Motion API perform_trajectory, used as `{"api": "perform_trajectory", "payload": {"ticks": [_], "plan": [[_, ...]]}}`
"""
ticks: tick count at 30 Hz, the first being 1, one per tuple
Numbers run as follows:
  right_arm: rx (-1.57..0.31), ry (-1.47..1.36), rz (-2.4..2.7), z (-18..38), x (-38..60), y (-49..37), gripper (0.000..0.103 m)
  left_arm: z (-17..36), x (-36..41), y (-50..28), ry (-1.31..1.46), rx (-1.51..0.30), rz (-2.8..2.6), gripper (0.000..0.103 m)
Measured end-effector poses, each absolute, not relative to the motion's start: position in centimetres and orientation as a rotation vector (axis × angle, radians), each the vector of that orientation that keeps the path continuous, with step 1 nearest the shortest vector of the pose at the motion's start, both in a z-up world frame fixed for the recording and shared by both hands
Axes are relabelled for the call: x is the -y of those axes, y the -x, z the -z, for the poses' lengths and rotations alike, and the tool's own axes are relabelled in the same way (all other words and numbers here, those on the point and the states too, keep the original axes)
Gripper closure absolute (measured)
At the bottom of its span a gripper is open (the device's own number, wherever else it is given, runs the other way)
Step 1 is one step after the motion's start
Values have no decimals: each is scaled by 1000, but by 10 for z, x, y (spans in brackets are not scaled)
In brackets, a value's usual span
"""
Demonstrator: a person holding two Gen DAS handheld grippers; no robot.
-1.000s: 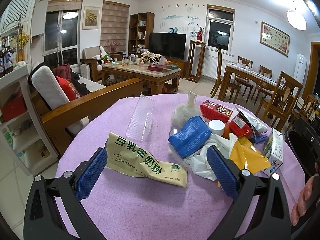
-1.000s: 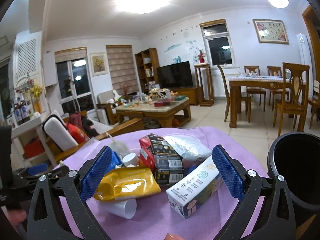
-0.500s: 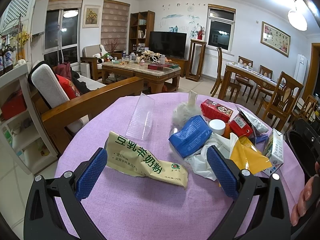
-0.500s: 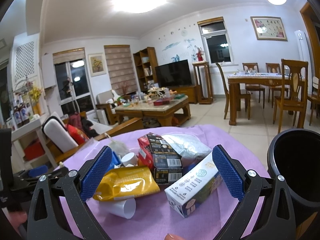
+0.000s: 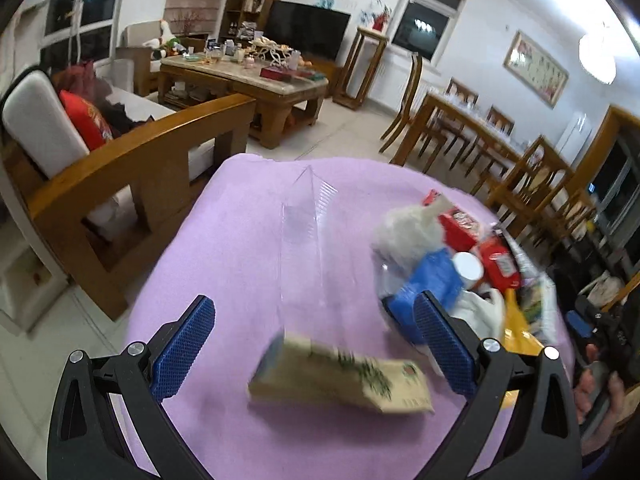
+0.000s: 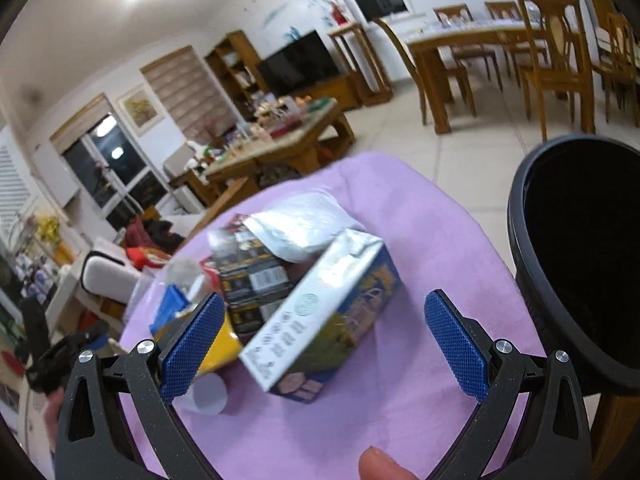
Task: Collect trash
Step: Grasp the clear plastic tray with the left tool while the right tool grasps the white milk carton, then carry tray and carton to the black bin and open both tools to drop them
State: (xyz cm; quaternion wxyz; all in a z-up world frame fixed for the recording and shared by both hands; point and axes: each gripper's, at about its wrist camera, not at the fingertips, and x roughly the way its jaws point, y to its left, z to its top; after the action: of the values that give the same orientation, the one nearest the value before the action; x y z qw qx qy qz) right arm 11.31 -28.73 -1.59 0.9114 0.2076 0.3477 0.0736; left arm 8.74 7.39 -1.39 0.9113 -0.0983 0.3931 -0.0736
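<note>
Trash is heaped on a round table under a purple cloth (image 5: 248, 232). A beige milk-powder pouch (image 5: 340, 376) lies between the fingers of my open left gripper (image 5: 312, 344), untouched. Beyond it lies a clear plastic cup (image 5: 304, 236), with a blue packet (image 5: 428, 284), white tissue (image 5: 404, 228) and red boxes (image 5: 460, 220) to the right. My open right gripper (image 6: 324, 344) straddles a white and blue carton (image 6: 320, 320) without gripping it. Behind the carton sit a dark box (image 6: 252, 276), a silver foil bag (image 6: 300, 228), a yellow pouch (image 6: 218, 348) and a small white cup (image 6: 208, 392).
A black trash bin (image 6: 580, 256) stands at the table's right edge. A wooden sofa (image 5: 132, 152) is close on the left, with a coffee table (image 5: 244, 80) behind it. Dining chairs and a table (image 6: 500, 52) fill the far right. A fingertip (image 6: 380, 464) shows at the bottom.
Both grippers have tilted downward and moved in over the table. The pouch now sits between the left fingers, the carton between the right ones. Both views are blurred by motion.
</note>
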Motion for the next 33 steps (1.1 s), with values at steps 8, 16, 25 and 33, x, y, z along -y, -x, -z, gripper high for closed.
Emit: {"api": "perform_trajectory", "payload": {"ticks": [8,16,25,33], "plan": [[-815,-442,-185,23,267,-137,23,22,-58,-136,250,-913,240,36],[-923,-375,-116,38,256,-168,35,36,-60,-147,291,-996,279,85],[-902,-393,-136,39,249,-158,52,17,-86,-134,381,-896,320,89],[-833,-477,-246,24,267,-135,60,-40,-75,-98,395,-757,382,89]]}}
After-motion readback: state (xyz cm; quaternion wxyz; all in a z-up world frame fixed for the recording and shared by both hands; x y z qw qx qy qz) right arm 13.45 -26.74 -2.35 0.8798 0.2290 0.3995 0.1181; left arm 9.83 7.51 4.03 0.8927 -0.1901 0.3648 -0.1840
